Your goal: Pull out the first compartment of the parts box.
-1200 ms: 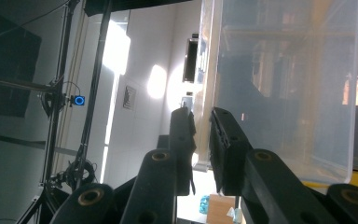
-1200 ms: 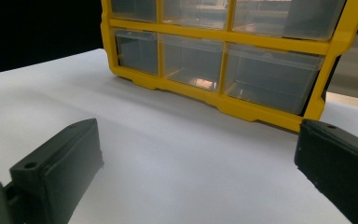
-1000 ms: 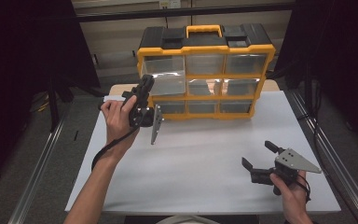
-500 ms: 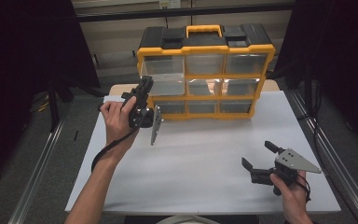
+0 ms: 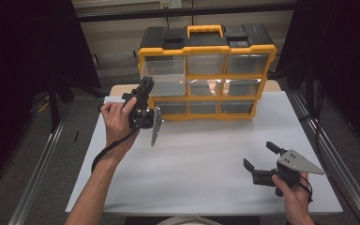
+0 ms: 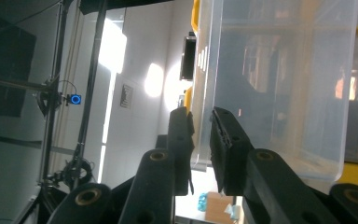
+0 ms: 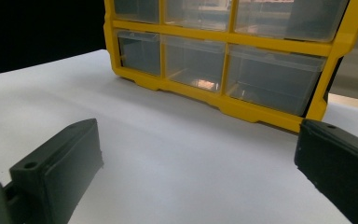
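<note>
A yellow drawer organiser (image 5: 206, 75) stood on the worktop (image 5: 201, 159); its clear upper-left drawer (image 6: 270, 84) was gripped at its edge by the left hand-held gripper (image 6: 200, 140). The right hand-held gripper (image 5: 261, 161), spread wide, was held well apart from the organiser.

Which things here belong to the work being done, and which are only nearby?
In use:
- yellow and black plastic drawer cabinet
- its clear plastic drawer, pinched at the edge by the left gripper

Only nearby:
- right gripper, open, low over the white table
- metal frame rails beside the table
</note>
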A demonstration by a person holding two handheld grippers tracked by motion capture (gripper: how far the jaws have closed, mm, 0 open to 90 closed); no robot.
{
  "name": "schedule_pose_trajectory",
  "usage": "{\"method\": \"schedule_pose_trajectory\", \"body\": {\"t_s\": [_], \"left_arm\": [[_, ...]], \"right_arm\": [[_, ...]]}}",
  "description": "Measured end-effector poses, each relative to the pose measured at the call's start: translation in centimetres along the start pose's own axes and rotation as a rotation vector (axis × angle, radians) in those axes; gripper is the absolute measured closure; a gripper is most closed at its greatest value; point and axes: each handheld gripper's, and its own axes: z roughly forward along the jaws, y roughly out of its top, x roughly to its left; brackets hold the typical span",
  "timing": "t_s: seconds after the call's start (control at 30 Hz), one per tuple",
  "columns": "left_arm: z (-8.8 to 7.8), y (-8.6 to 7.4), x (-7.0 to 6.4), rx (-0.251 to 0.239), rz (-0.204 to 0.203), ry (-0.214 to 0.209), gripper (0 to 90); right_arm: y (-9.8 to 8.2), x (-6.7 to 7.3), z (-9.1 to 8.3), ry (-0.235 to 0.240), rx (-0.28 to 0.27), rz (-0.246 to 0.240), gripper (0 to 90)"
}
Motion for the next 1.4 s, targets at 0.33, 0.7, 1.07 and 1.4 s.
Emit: {"method": "schedule_pose_trajectory", "body": {"t_s": [0.33, 0.7, 1.07, 1.4], "left_arm": [[0.2, 0.2, -0.3, -0.03, -0.041, -0.019, 63.3], [0.4, -0.3, -0.4, -0.022, -0.242, -0.032, 25.1], [0.5, -1.0, 0.2, -0.012, -0.583, -0.105, 8.8], [0.8, -2.6, 1.0, -0.012, -0.994, -0.218, 2.8]], "right_arm": [[-0.1, -0.4, 0.1, 0.001, 0.004, 0.009, 0.2], [-0.1, -0.4, 0.5, 0.011, 0.006, 0.006, 0.2], [0.0, 0.0, 0.0, -0.001, 0.004, -0.005, 0.2], [0.0, 0.0, 0.1, 0.006, 0.015, -0.002, 0.2]]}}
